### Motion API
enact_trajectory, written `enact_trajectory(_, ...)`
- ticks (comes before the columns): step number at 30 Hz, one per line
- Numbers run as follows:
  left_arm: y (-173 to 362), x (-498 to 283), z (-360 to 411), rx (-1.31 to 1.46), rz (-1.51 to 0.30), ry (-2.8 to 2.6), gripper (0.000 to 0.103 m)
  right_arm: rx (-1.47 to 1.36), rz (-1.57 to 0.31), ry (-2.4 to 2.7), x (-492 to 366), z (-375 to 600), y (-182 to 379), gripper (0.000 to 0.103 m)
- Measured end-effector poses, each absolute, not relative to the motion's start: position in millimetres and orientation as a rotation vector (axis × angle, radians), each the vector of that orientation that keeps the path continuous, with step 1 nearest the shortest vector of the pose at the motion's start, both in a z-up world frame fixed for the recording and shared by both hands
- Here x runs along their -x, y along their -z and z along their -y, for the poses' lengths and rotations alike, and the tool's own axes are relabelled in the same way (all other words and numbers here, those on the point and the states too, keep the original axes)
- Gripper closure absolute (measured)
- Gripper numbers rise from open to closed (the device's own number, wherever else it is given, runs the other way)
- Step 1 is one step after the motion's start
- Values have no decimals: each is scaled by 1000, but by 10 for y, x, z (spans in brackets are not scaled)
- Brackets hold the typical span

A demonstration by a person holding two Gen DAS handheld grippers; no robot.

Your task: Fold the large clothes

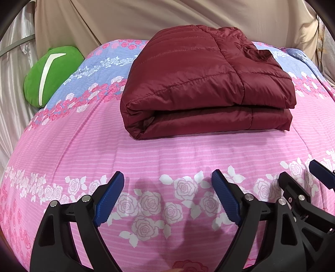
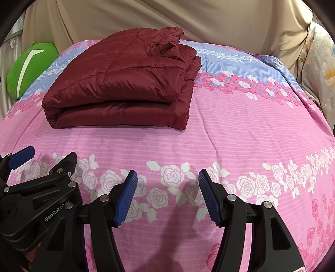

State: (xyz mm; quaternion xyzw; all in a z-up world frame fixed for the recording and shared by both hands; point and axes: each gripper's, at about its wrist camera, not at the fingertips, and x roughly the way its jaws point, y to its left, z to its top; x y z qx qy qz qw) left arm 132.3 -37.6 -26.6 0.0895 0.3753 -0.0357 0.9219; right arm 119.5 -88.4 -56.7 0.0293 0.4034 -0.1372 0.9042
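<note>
Jacket (image 1: 201, 83) is folded into a thick stack and lies on the bed (image 1: 188, 150), toward its far edge, left of centre. Left tool (image 1: 167, 184) and right tool (image 2: 167, 182) both hang over the near edge — jaws apart, nothing between them, neither touching the jacket. Green pillow (image 1: 52, 73) sits at the far left corner.

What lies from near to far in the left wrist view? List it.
Left gripper, open → bare pink rose-print bedspread → folded maroon quilted jacket → beige cloth backdrop.
</note>
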Motion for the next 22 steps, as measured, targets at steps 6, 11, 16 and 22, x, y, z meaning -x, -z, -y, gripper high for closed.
enact_trajectory(6, 275, -1323, 371, -182, -772, 76, 20, -60, -834, 282, -1199, 890, 569, 44)
enact_trajectory(11, 284, -1312, 363, -178, -769, 80, 20, -63, -832, 285, -1194, 897, 571, 44)
enact_trajectory(16, 294, -1313, 373, -186, -769, 79, 25, -52, -833, 294, -1183, 899, 573, 43)
enact_trajectory(22, 292, -1307, 387, -187, -773, 86, 28, -41, -833, 300, -1183, 885, 572, 43)
